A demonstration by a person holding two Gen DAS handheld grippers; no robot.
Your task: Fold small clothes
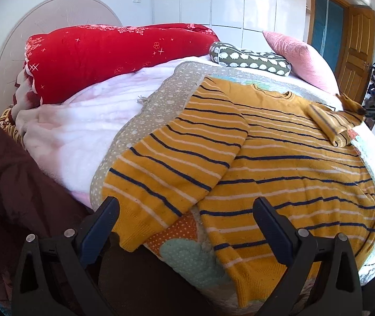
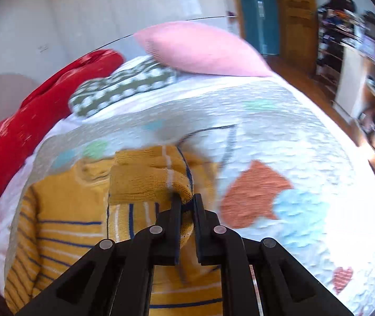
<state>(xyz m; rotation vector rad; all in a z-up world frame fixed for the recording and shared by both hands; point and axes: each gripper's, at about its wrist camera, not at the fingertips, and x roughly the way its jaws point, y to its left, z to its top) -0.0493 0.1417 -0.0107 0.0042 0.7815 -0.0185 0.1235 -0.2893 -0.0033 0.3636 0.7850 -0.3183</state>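
Two claws working one sweater (image 1: 287, 163), a small yellow knit with navy and white stripes, lying flat on the quilt (image 1: 187, 258) near the bed's edge. One sleeve (image 1: 176, 163) is already lying folded across the chest, cuff toward me.

I am holding my right claw (image 2: 186, 200) pinched tight on the other sleeve's cuff (image 2: 150, 179), knit bunching between the pads. In the left view that sleeve is doubling over at the far side of the body. The right view is blurred, so I cannot tell how much cloth is caught.

I am keeping my left claw (image 1: 187, 210) spread wide, gripping nothing, hovering just above the near hem and the folded sleeve's cuff.

Handling, as I judge it: light, soft, limp, stretchy knit. It is likely to sag and drag rather than hold shape, and may catch on the quilt's textured stitching. Ribbed cuffs and hem look the firmest places to pinch; a single-layer grab mid-panel would probably just tent the fabric.

Pillows (image 1: 300, 55) and red blanket (image 1: 103, 58) are lying well apart, behind.
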